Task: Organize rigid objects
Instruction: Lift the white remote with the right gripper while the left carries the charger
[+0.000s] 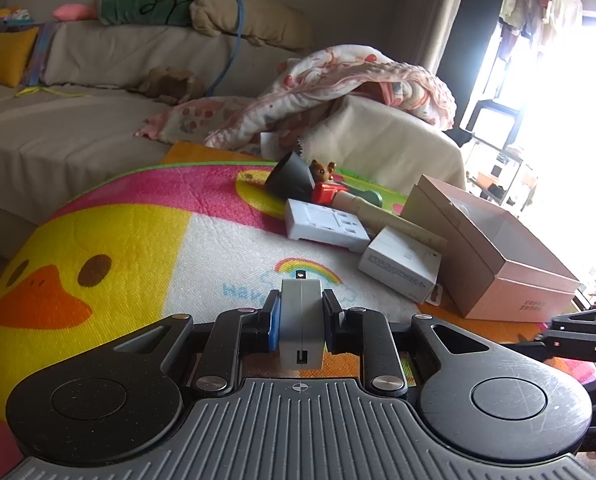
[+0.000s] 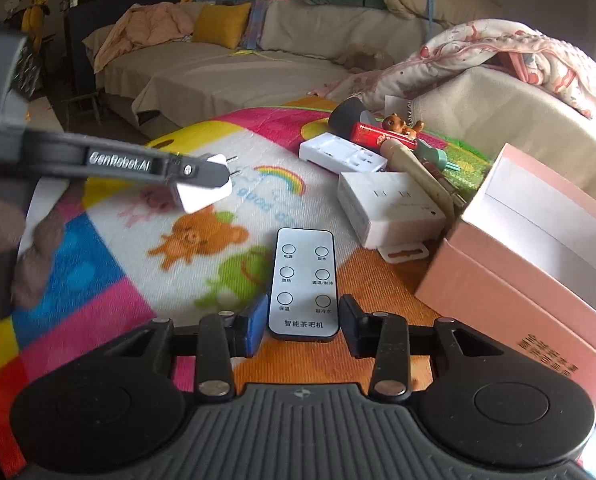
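Playmat (image 2: 110, 264) clutter: left gripper (image 1: 300, 316) clenched on plug adapter (image 1: 301, 320); right gripper (image 2: 304, 320) released, straddling remote (image 2: 304, 280) near mat's edge by pink box (image 2: 538, 264). Thin remote may skid w/ off-centre close.

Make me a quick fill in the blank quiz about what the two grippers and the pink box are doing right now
1. The left gripper is shut on a white ____ with metal prongs.
2. The right gripper is open around a white ____ lying on the play mat.
3. The pink box to the right has its lid ____.

Missing words: plug adapter; remote control; off
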